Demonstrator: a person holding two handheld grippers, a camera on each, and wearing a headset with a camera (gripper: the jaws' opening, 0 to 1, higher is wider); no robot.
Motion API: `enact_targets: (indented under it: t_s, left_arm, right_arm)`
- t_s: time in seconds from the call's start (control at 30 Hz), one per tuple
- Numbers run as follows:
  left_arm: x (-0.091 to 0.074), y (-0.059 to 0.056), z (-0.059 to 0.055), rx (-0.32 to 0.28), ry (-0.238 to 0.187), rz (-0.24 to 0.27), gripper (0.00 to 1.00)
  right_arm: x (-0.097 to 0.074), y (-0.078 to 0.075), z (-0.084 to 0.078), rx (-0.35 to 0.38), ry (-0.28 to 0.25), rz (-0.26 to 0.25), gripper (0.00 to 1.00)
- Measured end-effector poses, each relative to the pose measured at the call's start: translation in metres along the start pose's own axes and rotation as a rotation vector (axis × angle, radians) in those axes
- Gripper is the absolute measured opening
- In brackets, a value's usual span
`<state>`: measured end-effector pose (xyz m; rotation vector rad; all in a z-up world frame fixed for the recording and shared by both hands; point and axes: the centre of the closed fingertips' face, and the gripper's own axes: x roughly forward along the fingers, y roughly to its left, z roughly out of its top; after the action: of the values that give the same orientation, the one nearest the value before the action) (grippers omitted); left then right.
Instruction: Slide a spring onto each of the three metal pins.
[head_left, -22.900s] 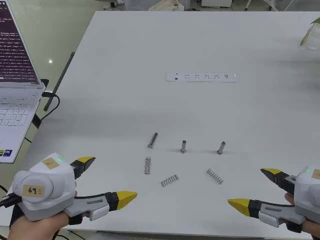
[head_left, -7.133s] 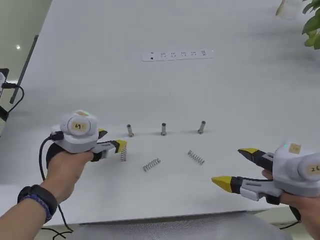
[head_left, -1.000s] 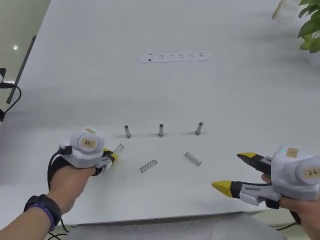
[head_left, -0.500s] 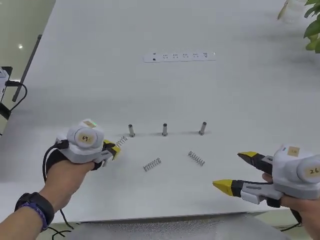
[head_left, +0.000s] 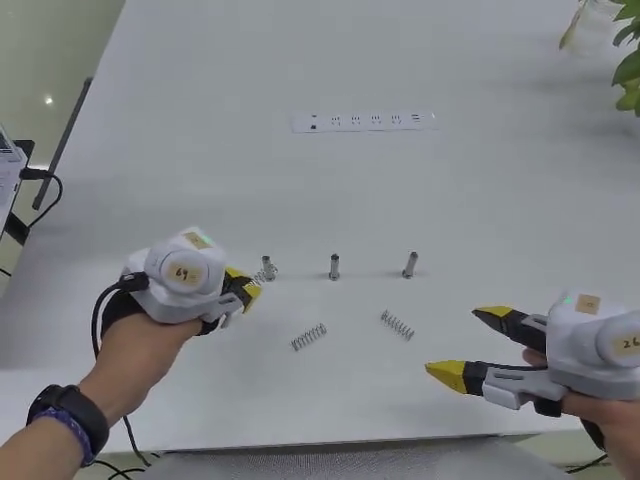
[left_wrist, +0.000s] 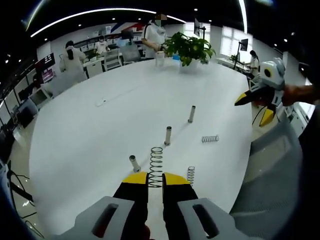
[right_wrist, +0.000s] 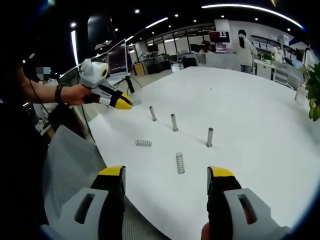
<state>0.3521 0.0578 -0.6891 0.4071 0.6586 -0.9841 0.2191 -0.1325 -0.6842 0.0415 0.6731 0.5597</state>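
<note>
I am pinching one spring (left_wrist: 156, 164) by its near end in my left tongs (left_wrist: 155, 178), jaws closed on it, its free end hanging just beside the leftmost pin (left_wrist: 134, 163), near the bench's (head_left: 400, 180) front edge. By my judgement, the coil is needing centring over the pin's top, then lowering straight down. My right tongs (head_left: 465, 343) are hovering wide open, empty, by the front edge.

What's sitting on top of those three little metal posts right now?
Nothing: all three pins stand bare. One spring is pinched in the fingers of the left gripper beside the nearest pin; its lower end is hidden between them.
</note>
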Motion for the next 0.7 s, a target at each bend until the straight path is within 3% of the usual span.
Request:
enact_targets:
  t_s: [0.33, 0.7]
  left_arm:
    - [0.003, -0.021, 0.022, 0.075, -0.028, -0.046, 0.02]
    - [0.005, -0.041, 0.037, 0.137, -0.043, -0.087, 0.02]
  right_arm:
    - [0.009, 0.002, 0.013, -0.021, -0.015, 0.032, 0.62]
    - [0.021, 0.006, 0.029, -0.04, -0.036, 0.074, 0.56]
